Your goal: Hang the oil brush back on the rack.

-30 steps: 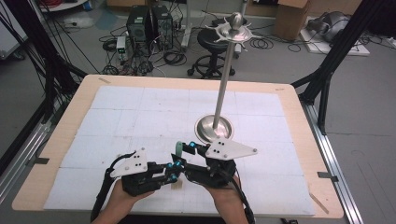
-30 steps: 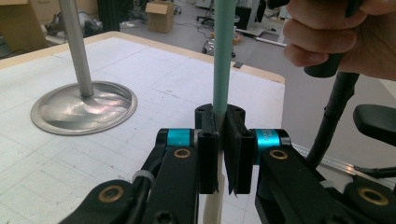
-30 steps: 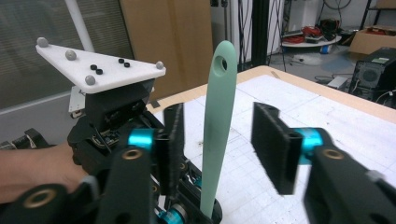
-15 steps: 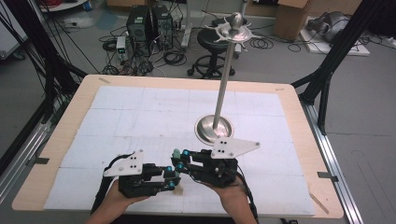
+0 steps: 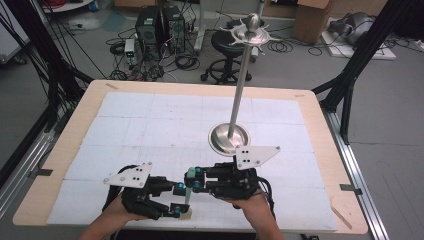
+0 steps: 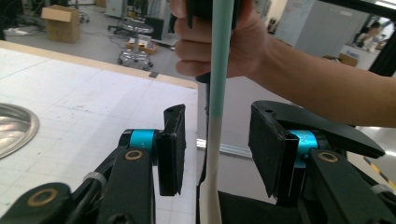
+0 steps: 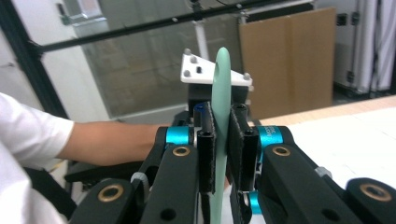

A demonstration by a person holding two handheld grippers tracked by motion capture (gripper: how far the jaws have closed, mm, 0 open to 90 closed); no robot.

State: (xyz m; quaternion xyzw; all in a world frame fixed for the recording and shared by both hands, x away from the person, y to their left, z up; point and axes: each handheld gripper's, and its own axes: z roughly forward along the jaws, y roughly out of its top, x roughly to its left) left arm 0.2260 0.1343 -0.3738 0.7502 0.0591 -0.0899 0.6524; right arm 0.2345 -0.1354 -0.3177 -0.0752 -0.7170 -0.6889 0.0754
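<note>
A slim utensil (image 5: 187,192) with a mint-green blade and a pale handle stands between my two grippers near the table's front edge. My right gripper (image 5: 193,179) is shut on the green blade (image 7: 221,79), its pads pressing both flat sides (image 7: 221,135). My left gripper (image 5: 175,198) has just been opening its jaws. In the left gripper view the utensil's shaft (image 6: 218,70) stands in the gap of the left gripper (image 6: 215,154), clear of both pads. The hand holding the right gripper shows behind it.
A metal stand with a round base (image 5: 229,137) and a tall pole topped by hooks (image 5: 252,30) rises just beyond the right gripper. The base's rim (image 6: 11,128) shows at the left of the left gripper view. White matting (image 5: 150,125) covers the wooden table.
The left gripper's jaws have spread apart and come off the utensil. The right gripper has closed on the green blade. Both hands have stayed about where they were.
</note>
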